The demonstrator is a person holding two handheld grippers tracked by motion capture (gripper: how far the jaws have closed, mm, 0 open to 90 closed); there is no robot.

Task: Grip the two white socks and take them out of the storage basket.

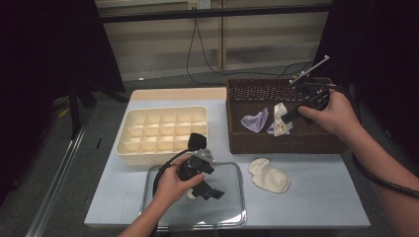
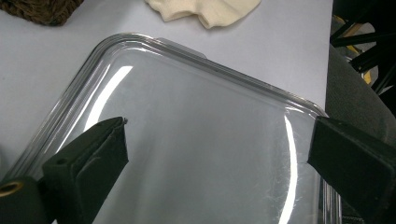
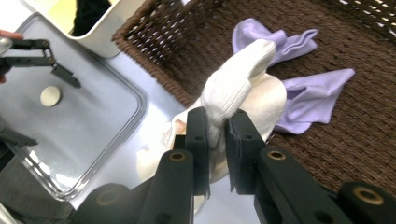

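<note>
1. Two grippers in play, nearest me first: left gripper point(image 1: 198, 181) hangs over the clear tray point(image 1: 237, 170) at the table's near edge. Jaws spread wide, nothing between them, tray rim showing through the gap in the left gripper view.
2. My left hand point(image 1: 170, 185) is curled round the body, forearm coming in from the bottom edge, wrist angled so the jaws look right-and-down onto the tray floor. A small pale round disc point(image 3: 50, 95) lies in the tray just under it.
3. One cream sock point(image 1: 269, 174) lies flat on the table cloth just right of the tray, apart from both grippers.
4. Mid table, left: cream divider box point(image 1: 163, 129), cells look empty from the high view.
5. Farther right: right gripper point(image 3: 216, 140) is clamped on a white sock point(image 3: 238, 86), pinching a fold of it; sock stands up from the jaws, over the brown wicker basket point(image 1: 257, 140).
6. Two lilac cloths point(image 3: 303, 84), prob. socks, lie on the basket floor beyond the white one.
7. My right hand point(image 1: 333, 113) reaches over the basket's far-right corner, forearm in from the right, jaws pointing left toward the basket middle.
8. Step, as I read it: lifting the white sock out of the basket. Next calls for clearing the front wall w/o snagging the weave, then carrying it toward the tray, grip kept firm.
</note>
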